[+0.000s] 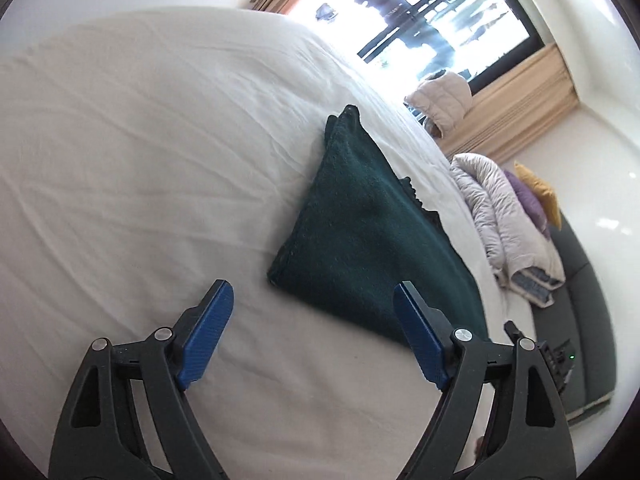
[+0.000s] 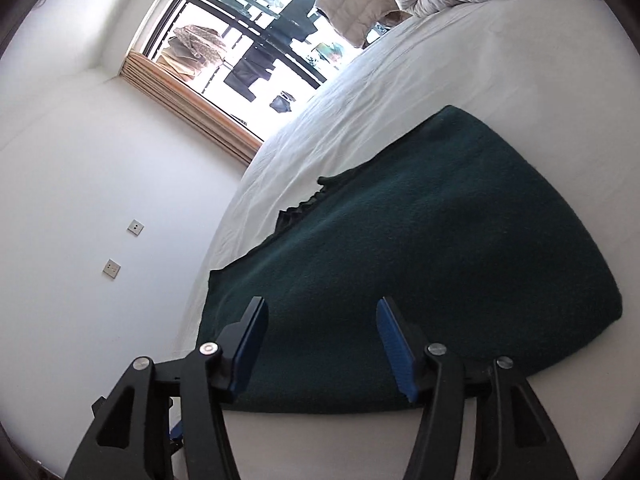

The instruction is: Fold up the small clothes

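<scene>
A dark green knitted garment (image 1: 368, 236) lies folded flat on the white bed sheet (image 1: 140, 152). My left gripper (image 1: 312, 300) is open and empty, hovering just in front of the garment's near corner, with its right finger over the garment's edge. In the right wrist view the same garment (image 2: 440, 248) fills the middle, with a frilled edge on its far left side. My right gripper (image 2: 322, 312) is open and empty, its fingers over the garment's near edge.
A padded beige jacket (image 1: 440, 100) and a bundled pale quilt (image 1: 500, 216) lie past the bed's far edge, the quilt on a dark sofa (image 1: 592, 292). A window with tan curtains (image 2: 248, 40) is behind. The bed's left edge (image 2: 224, 232) drops off beside a white wall.
</scene>
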Demonstrator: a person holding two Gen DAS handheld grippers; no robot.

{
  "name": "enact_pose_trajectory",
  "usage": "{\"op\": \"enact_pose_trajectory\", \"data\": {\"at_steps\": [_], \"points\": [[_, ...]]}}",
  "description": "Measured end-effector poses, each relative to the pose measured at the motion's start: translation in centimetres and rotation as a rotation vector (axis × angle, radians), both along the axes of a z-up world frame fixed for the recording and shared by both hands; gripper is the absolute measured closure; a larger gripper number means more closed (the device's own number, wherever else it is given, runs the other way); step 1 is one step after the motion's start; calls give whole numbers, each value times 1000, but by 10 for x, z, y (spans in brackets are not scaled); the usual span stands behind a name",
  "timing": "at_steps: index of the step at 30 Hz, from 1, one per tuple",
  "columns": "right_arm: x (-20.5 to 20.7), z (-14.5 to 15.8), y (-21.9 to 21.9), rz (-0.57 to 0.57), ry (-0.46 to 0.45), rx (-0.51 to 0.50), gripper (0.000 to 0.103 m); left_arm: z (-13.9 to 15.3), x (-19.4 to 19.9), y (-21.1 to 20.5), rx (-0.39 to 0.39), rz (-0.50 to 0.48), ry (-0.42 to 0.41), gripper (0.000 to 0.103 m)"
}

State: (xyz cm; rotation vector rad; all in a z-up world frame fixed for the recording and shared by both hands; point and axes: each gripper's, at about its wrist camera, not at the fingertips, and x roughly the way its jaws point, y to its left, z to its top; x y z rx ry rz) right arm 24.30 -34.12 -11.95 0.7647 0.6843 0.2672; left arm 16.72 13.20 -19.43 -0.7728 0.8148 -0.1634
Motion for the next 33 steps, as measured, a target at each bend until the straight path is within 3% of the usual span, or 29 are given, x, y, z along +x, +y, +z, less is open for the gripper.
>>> {"op": "enact_pose_trajectory", "data": {"at_steps": [5,12,13,15,17,20,23,24,25,27,30,33], "points": [[9,-1,10,41,-7,36,42,-9,9,-23,-112,-36,20,21],[31,0,15,82,8,46,47,-21,39,-30,-258,27,7,23],[37,1,15,86,14,44,48,-21,45,-33,-271,26,4,26],[50,1,17,102,39,36,55,-23,65,-37,-305,15,21,65],[63,-1,23,123,72,14,65,-29,78,-40,-325,8,43,77],[83,-9,34,163,131,-28,76,-22,88,-45,-270,1,19,89],[101,-27,46,195,228,-87,86,-7,97,-50,-168,-10,-23,93],[105,-33,45,188,252,-88,98,-2,99,-52,-144,-16,-35,93],[106,-38,41,179,263,-77,103,4,100,-56,-114,-24,-50,93],[106,-43,34,184,263,-35,103,20,100,-65,-44,-44,-84,94],[101,-47,32,204,222,-49,103,47,98,-86,56,-75,-147,95],[95,-48,17,208,215,52,103,78,104,-119,147,-130,-212,95]]}}
